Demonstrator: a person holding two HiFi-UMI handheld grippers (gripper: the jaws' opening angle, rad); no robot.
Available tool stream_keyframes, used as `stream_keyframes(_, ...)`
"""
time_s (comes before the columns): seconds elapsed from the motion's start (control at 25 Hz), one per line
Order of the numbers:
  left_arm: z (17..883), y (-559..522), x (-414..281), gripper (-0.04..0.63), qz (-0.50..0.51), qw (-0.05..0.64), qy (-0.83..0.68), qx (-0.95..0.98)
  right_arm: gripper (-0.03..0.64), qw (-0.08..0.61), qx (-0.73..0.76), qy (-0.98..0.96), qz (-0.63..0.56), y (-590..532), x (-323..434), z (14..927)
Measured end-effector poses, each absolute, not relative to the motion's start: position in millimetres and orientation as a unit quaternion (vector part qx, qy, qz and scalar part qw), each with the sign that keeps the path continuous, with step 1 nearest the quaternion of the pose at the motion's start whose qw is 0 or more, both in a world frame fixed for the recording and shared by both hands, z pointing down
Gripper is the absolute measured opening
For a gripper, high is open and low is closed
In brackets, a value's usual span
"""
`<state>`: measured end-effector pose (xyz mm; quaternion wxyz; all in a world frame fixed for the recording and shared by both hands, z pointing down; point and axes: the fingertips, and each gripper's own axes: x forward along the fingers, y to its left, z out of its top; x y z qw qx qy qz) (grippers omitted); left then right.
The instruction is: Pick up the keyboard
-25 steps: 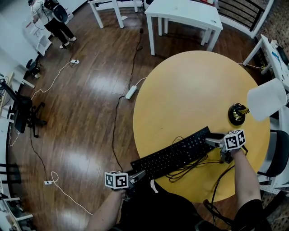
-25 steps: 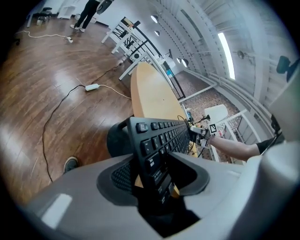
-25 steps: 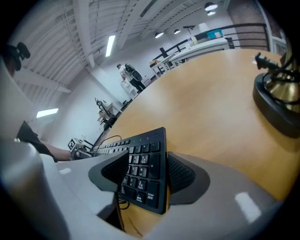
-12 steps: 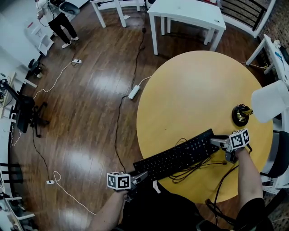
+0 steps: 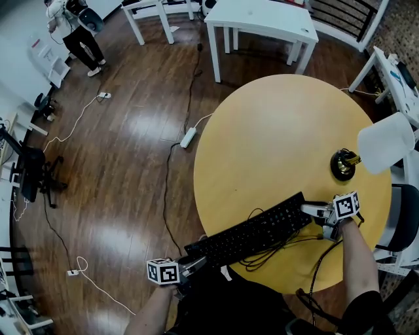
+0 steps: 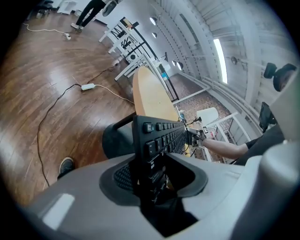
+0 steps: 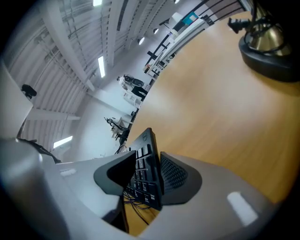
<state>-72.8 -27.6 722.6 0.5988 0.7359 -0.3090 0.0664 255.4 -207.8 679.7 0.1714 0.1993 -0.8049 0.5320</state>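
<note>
A long black keyboard (image 5: 252,234) lies slantwise at the near edge of the round yellow table (image 5: 281,131), with its cable (image 5: 278,247) looped beside it. My left gripper (image 5: 196,263) has the keyboard's left end, which overhangs the table, between its jaws, and they are closing on it. In the left gripper view the keyboard (image 6: 161,136) runs away from my left gripper (image 6: 157,177) toward the other hand. My right gripper (image 5: 309,211) is closing on the right end. There the keyboard (image 7: 146,164) sits edge-on between the pads of my right gripper (image 7: 147,177).
A black lamp base (image 5: 342,165) with a white shade (image 5: 386,142) stands just beyond the right gripper. A chair (image 5: 406,222) is at the right, white tables (image 5: 265,19) are behind, a power strip (image 5: 188,137) lies on the wood floor, and a person (image 5: 75,26) stands far off.
Both pairs of jaws have narrowed onto the keyboard's ends. The right gripper has risen slightly with the right end. The left gripper has stayed put.
</note>
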Motion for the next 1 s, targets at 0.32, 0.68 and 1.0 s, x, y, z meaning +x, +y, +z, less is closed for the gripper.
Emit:
stream_keyframes(0.32,687.5,-37.4,-94.6,0.166,0.053,0.586,-0.305,0.749,0.195,0.133,0.216,-0.828,0.500,-207.8,233.1,631.3)
stream_keyframes(0.68,613.4,-82.0,-120.7,0.166,0.023,0.517,-0.338,0.786,0.187,0.064,0.267,-0.841,0.465,-210.0,222.6,568.2)
stream_keyframes(1.0,517.7,-116.1,-139.9,0.155,-0.047,0.460,-0.354,0.813,0.187,0.013,0.292,-0.857,0.425,-204.3,214.2,496.0)
